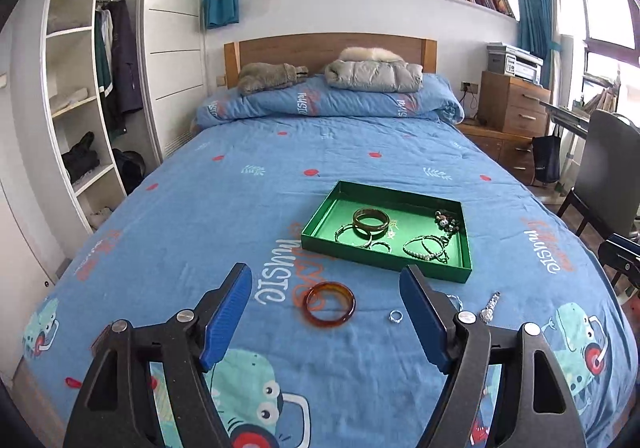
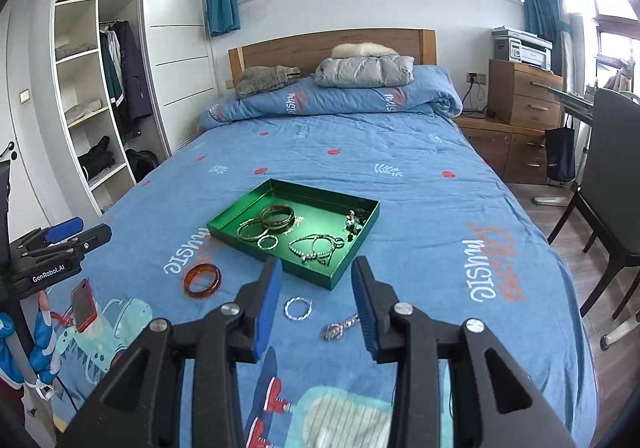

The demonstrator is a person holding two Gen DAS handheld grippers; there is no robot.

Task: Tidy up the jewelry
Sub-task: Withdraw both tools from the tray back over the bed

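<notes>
A green tray (image 1: 320,238) (image 2: 240,244) lies on the blue bedspread and holds several bangles, bracelets and a beaded charm. An amber bangle (image 1: 330,304) (image 2: 202,281) lies on the bed before the tray. A small silver ring (image 1: 395,316), a silver twisted hoop (image 2: 298,308) and a silver watch (image 1: 491,307) (image 2: 340,328) lie nearby. My left gripper (image 1: 326,324) is open and empty, the amber bangle just ahead between its fingers. My right gripper (image 2: 316,312) is open and empty, above the hoop and watch.
A folded duvet (image 1: 332,104) with a grey jacket and a plush toy lies at the headboard. A wardrobe (image 1: 80,108) stands left. A wooden cabinet (image 2: 524,100) and a chair (image 2: 612,184) stand right. A red phone (image 2: 84,304) is clipped at the left.
</notes>
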